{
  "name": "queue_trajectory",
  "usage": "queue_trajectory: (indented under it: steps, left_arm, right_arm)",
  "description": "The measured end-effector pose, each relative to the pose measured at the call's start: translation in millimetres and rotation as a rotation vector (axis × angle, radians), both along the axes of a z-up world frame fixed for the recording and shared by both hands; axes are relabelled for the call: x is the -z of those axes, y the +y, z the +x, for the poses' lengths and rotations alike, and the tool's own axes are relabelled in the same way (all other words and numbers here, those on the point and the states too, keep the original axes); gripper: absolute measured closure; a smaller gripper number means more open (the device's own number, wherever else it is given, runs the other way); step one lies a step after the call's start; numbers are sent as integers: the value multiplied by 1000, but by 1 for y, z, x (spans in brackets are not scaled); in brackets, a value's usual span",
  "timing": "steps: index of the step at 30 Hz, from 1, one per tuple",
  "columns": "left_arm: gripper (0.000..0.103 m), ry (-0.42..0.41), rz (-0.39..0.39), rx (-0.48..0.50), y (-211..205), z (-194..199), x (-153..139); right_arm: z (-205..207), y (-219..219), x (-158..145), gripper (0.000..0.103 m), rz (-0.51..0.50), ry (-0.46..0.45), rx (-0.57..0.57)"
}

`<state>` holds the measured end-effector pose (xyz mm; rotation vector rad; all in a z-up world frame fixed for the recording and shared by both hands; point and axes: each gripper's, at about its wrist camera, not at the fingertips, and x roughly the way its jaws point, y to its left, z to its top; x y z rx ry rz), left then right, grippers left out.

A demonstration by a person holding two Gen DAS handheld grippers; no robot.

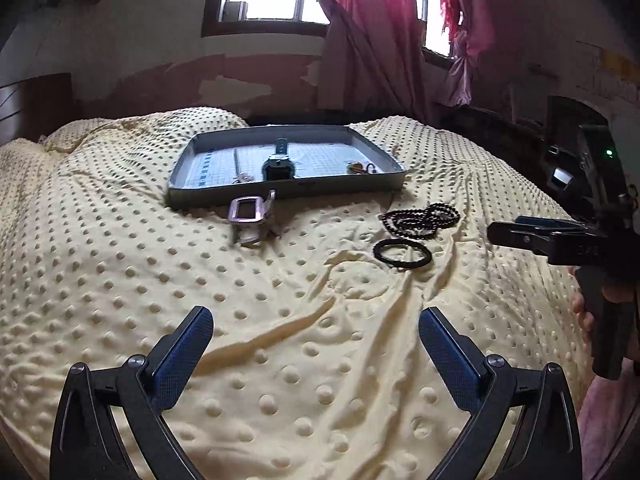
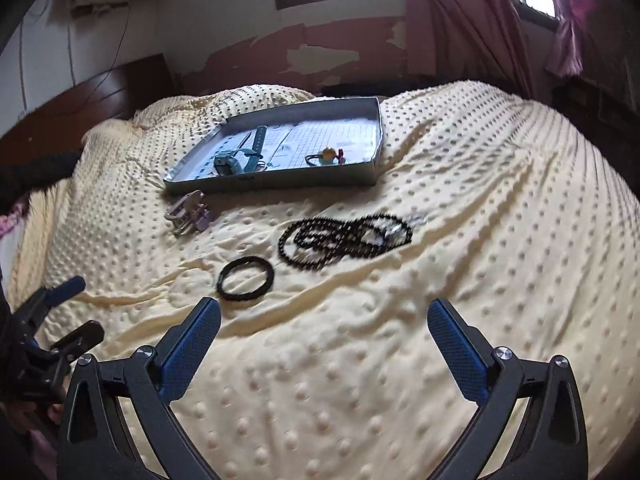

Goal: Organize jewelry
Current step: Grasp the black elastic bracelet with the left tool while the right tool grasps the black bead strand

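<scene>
Your shallow grey metal tray (image 1: 280,194) hides part of the teal watch (image 1: 277,169) behind its near wall; the small trinkets (image 1: 359,167) inside are too tiny to identify.

You have a shallow grey tray (image 1: 182,164) lying flat on the bed, its floor lined with gridded paper. In it lies a teal-strapped watch (image 2: 236,160) and, near the right wall, a small hair tie with a yellow charm (image 2: 326,157). Just in front of the tray sits a lilac watch (image 1: 249,216). To its right a black bead necklace (image 2: 344,238) lies coiled, with a black hair band (image 2: 245,279) flat beside it
</scene>
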<state>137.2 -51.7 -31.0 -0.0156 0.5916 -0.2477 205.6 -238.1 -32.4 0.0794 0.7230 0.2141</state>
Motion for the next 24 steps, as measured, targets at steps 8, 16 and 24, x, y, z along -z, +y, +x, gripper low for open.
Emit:
queue_trajectory:
  steps: [8, 16, 24]
  left_arm:
    - [0, 103, -48, 188, -35, 55, -1]
    - [17, 190, -59, 270, -56, 93, 14]
    - [45, 285, -61, 275, -66, 119, 31]
  right_arm:
    - [33, -15, 10, 1, 136, 20, -22]
    - [63, -27, 25, 28, 178, 35, -32]
    - [85, -22, 43, 41, 161, 85, -63]
